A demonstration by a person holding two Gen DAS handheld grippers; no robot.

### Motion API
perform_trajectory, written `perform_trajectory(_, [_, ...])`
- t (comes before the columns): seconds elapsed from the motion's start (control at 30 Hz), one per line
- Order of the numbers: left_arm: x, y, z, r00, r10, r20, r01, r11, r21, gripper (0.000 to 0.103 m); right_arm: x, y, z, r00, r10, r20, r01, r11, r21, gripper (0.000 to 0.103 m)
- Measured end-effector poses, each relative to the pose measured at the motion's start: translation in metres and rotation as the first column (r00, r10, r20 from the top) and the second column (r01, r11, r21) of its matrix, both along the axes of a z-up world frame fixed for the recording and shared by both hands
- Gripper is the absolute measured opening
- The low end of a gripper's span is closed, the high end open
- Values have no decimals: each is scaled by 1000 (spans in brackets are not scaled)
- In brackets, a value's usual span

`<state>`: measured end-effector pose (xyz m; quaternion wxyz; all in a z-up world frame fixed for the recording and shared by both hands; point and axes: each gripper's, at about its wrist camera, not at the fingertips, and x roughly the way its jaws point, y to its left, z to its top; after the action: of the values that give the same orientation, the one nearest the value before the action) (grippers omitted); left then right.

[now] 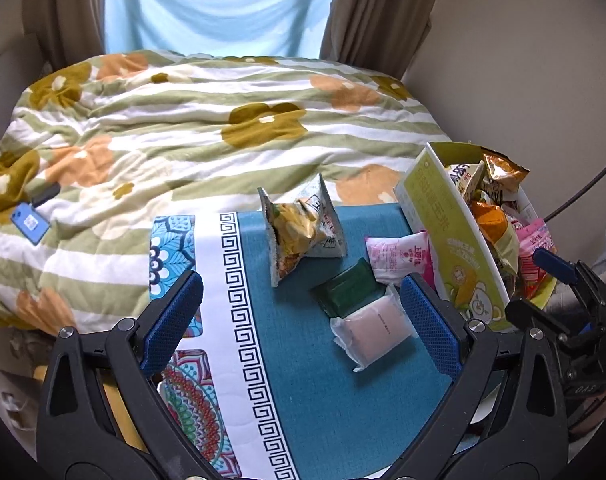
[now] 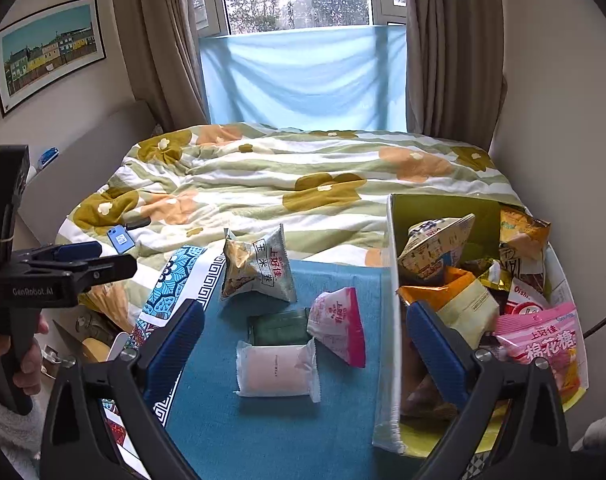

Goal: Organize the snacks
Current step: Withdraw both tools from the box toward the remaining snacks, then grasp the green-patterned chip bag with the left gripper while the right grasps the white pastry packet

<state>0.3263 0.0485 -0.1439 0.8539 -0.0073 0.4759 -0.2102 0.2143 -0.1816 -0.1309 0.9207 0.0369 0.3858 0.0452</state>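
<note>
On the teal cloth [image 1: 335, 400] [image 2: 271, 432] lie a silver-and-yellow snack bag [image 1: 301, 230] [image 2: 259, 268], a pink-and-white packet [image 1: 399, 258] [image 2: 339, 326], a dark green packet [image 1: 349, 290] [image 2: 279, 326] and a pale pink wrapped bar [image 1: 373, 330] [image 2: 277, 368]. A green-and-white box [image 1: 451, 240] [image 2: 393, 320] on the right holds several snack bags. My left gripper [image 1: 303, 320] is open and empty above the cloth. My right gripper [image 2: 303, 356] is open and empty, its right finger [image 2: 439, 356] inside the box.
A floral quilt [image 1: 183, 128] [image 2: 303, 176] covers the bed beyond the cloth. A blue phone [image 1: 29, 222] [image 2: 120, 240] lies on it at the left. Curtains and a window stand behind. The other gripper shows at the edge of each view [image 1: 567, 280] [image 2: 63, 268].
</note>
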Motion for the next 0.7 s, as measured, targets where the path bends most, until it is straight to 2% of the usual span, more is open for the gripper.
perform_trajectory(0.13, [34,-6,-27,996,-72,-53,71,997,-21,98,8,16,-21,999,-21,-44,22,999,23,101])
perform_trajectory(0.33, [79,-24,-77,982,-145,-121,142,989,-35,98,25,38,-57,990,-70,-119,72,997,9,101])
perform_trajectory(0.5, [110,-37,-113,972,-157,-174,147,987,-72,98,42,45,-92,980,-83,-181,86,996,6,101])
perform_trajectory(0.7, [135,-51,-144,961,-166,-219,146,984,-101,98,58,48,-134,967,-77,-245,80,997,2,101])
